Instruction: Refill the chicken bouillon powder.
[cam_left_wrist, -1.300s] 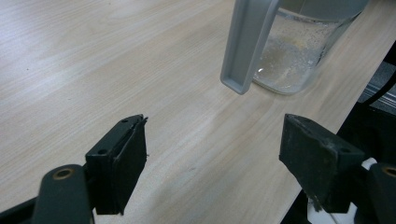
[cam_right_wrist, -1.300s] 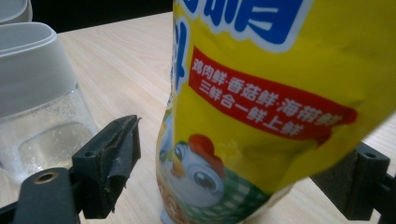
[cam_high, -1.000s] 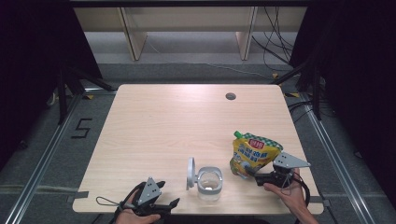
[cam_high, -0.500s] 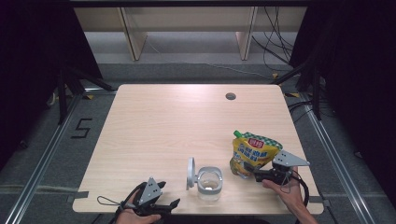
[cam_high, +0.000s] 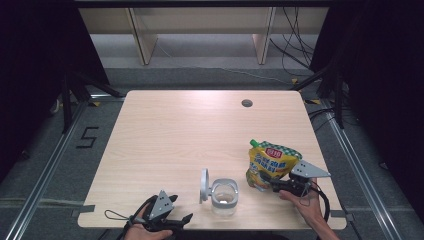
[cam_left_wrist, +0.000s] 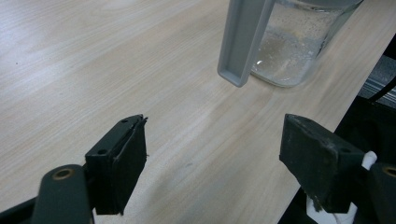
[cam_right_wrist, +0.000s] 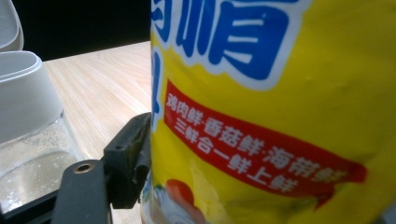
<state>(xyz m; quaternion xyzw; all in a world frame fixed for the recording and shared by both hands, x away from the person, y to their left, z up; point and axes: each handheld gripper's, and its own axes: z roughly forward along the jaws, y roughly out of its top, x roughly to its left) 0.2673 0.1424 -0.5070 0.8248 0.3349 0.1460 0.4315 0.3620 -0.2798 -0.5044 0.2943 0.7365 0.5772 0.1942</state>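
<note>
Desk (cam_high: 190, 135) lies mostly bare across its far and left stretches; everything crowds the near edge. Yellow pouch (cam_high: 270, 162) stands near the right edge, the right gripper (cam_high: 274, 183) clamped on its lower side. Clear jar (cam_high: 223, 194), lid (cam_high: 204, 183) flipped up, sits just left. Left gripper (cam_high: 181, 220) gapes empty over the near edge.

Pale wood-grain counter (cam_high: 170, 135), smooth and matt with a soft sheen. Clear glass-like jar (cam_high: 223, 194), walls dusted with fine whitish residue; grey matt plastic lid (cam_high: 204, 183) and collar. Glossy yellow plastic pouch (cam_high: 270, 162), printed in blue, red and white, slightly crinkled. Left tool (cam_left_wrist: 210, 172): matt black jaws, faintly rough at the edges. Right tool (cam_high: 272, 185): same dull black, small brass-coloured rivet.
</note>
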